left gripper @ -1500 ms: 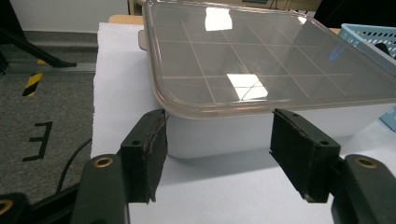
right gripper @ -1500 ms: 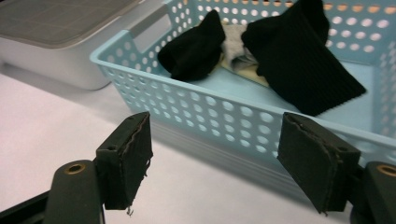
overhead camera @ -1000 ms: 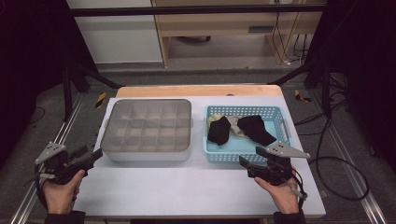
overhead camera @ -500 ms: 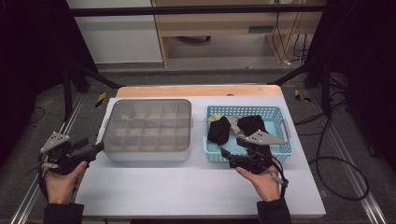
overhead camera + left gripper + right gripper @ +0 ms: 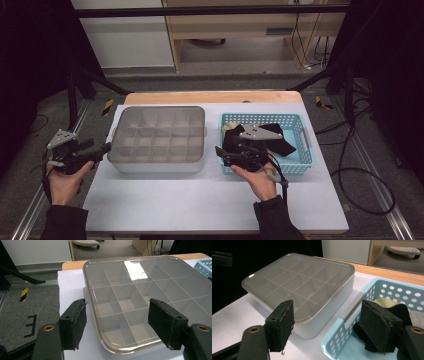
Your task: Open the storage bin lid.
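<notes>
– While the left gripper [image 5: 102, 148] has crept in toward the box [image 5: 157, 132], what has the right gripper [image 5: 221, 153] done?

– It has swung across from the near right of the basket [image 5: 306, 145] to the basket's near left corner, and now hangs over the rim there, pointing left toward the box

– Are the jaws holding anything?

– No. Both pairs stand wide apart with nothing between them. In the left gripper view the pads frame the box's near corner, one out beyond its side and one over the lid; in the right gripper view one pad hangs before the box's lid and the other before the dark cloths [image 5: 280, 141]

– Where do the things lie, then?

– The box sits shut at the left middle of the desk [image 5: 200, 200], its clear lid on and the compartments under it empty as far as I can tell. The cloths lie in the basket just beside it on the right, with something yellowish [image 5: 384, 302] tucked at the back

– So what does the shift mean?

– I judge it an approach, with no grasp begun. Both hands are closing on the box from either side, so the lid likely comes off first, before any cloth leaves the basket
</notes>
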